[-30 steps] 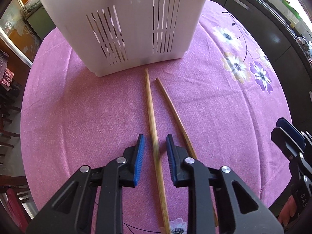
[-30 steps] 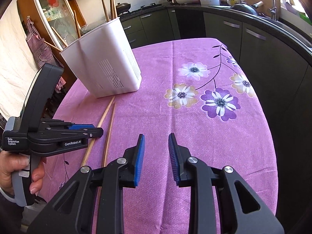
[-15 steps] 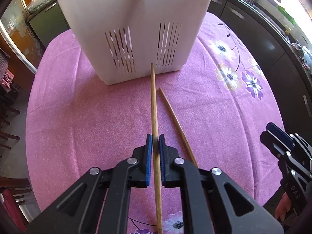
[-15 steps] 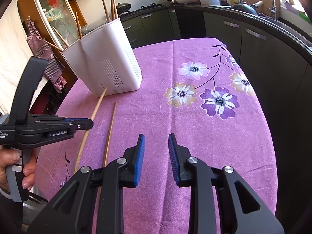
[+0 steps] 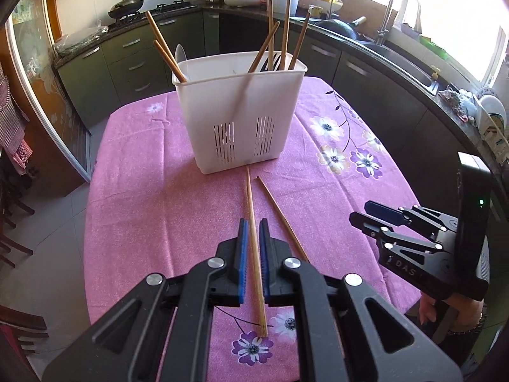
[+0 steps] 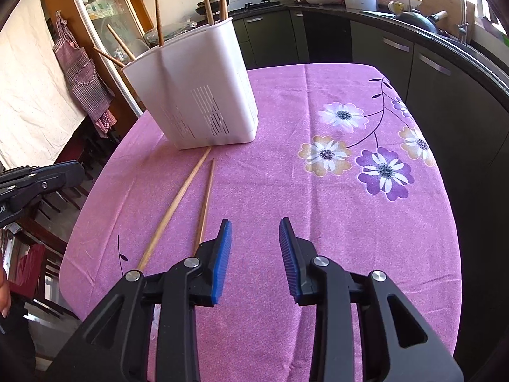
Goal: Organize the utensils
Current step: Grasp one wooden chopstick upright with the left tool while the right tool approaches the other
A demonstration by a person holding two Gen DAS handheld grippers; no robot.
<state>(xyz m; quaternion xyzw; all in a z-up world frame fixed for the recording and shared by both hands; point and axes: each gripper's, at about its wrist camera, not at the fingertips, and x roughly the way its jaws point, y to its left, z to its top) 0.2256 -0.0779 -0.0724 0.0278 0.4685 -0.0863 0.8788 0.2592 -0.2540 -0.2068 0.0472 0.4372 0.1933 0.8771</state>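
Note:
A white slotted utensil holder (image 5: 240, 113) stands on the purple flowered tablecloth (image 5: 143, 197) with several wooden chopsticks upright in it; it also shows in the right wrist view (image 6: 197, 98). My left gripper (image 5: 251, 232) is shut on a wooden chopstick (image 5: 251, 210) whose far tip points at the holder's base. A second chopstick (image 5: 280, 215) lies on the cloth just right of it. In the right wrist view both chopsticks (image 6: 178, 203) (image 6: 206, 200) show left of my right gripper (image 6: 254, 232), which is open and empty above the cloth.
Dark kitchen cabinets and a counter with a sink (image 5: 397, 51) curve around the table's far and right sides. Wooden chairs (image 5: 12, 210) stand at the left. A checked apron (image 6: 82, 73) hangs on the left wall. The table edge runs close on the right.
My left gripper closed on the chopstick, then lifted and pulled back, so the whole holder now shows. My right gripper stayed open and shifted a little toward the chopsticks.

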